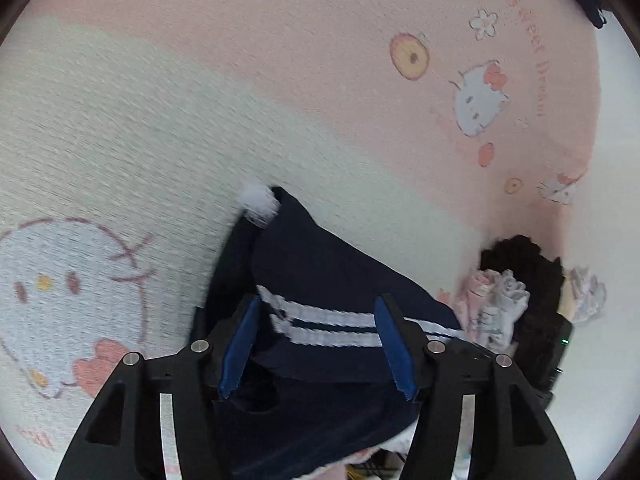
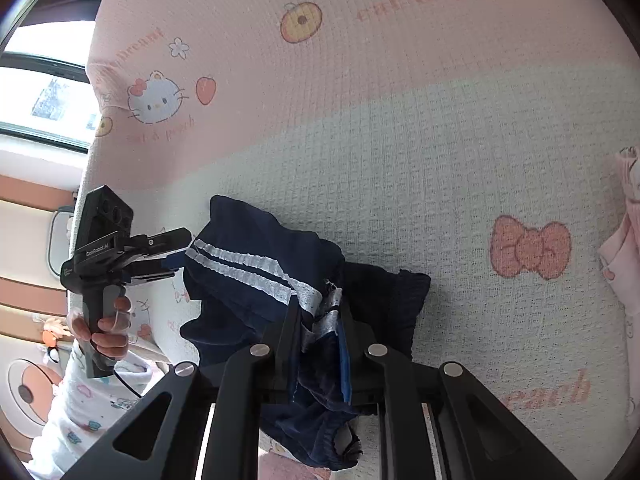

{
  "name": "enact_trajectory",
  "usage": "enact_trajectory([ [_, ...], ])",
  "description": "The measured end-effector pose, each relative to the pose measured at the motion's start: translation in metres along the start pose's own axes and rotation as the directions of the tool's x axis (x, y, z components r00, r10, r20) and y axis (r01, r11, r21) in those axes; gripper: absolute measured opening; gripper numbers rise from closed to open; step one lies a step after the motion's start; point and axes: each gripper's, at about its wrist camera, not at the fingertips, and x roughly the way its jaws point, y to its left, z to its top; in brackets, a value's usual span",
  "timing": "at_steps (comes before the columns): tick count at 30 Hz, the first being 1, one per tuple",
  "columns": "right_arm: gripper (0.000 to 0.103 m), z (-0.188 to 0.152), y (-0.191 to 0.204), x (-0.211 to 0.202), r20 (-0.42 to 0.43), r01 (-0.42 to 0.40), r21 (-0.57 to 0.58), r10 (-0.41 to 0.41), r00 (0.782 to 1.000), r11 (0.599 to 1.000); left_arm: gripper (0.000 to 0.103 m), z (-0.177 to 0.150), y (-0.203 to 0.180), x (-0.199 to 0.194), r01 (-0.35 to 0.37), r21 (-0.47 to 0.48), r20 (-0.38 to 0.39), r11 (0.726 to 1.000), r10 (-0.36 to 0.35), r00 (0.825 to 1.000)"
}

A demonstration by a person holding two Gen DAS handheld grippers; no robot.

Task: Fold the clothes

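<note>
While your right gripper (image 2: pixel 320 320) pinched the navy shorts (image 2: pixel 256 264) over the blanket (image 2: pixel 440 152), your left gripper (image 1: pixel 316 344) stood open around them. The folding looked only begun; a clothes pile (image 1: pixel 500 308) waited.

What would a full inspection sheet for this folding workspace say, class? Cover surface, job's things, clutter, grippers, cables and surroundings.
Surface: pink and pale green cartoon-print blanket.
Job's things: navy garment with two white stripes, bunched on the blanket.
Clutter: heap of pale and dark clothes at the blanket's edge.
Grippers: left gripper open, garment between its fingers; right gripper shut on the garment.
Cables: black cable below the left gripper's handle.
Surroundings: window beyond the blanket.
</note>
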Motion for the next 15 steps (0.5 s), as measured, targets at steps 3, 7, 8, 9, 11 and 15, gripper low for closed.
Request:
enact_trajectory([
  [3, 0.014, -0.002, -0.002, 0.003, -0.01, -0.013, 0.002, 0.013, 1.0, 1.0, 0.056, -0.002, 0.002, 0.01, 0.017, -0.014, -0.041, 1.0, -0.018, 0.999],
  [7, 0.014, -0.004, -0.006, 0.003, 0.01, -0.042, 0.031, 0.042, 0.999, 0.999, 0.055, -0.002, 0.004, 0.017, 0.011, -0.035, -0.033, 0.999, -0.012, 0.999],
  [8, 0.014, -0.005, -0.008, 0.003, 0.022, -0.056, 0.04, 0.056, 0.998, 0.998, 0.054, -0.002, 0.003, 0.016, 0.016, -0.033, -0.02, 0.999, -0.017, 1.0],
  [9, 0.014, -0.005, -0.009, 0.003, 0.031, -0.067, 0.053, 0.065, 0.997, 0.996, 0.052, -0.003, 0.001, 0.017, 0.018, -0.023, -0.005, 1.0, -0.019, 1.0],
  [11, 0.014, -0.007, -0.014, 0.005, 0.049, -0.088, 0.083, 0.084, 0.995, 0.993, 0.043, -0.004, -0.006, 0.022, 0.008, 0.002, -0.004, 1.0, -0.008, 1.0],
  [15, 0.014, -0.011, -0.023, 0.012, 0.068, -0.106, 0.148, 0.097, 0.993, 0.983, 0.035, -0.01, -0.017, 0.036, -0.079, 0.086, -0.038, 0.993, 0.083, 0.996],
])
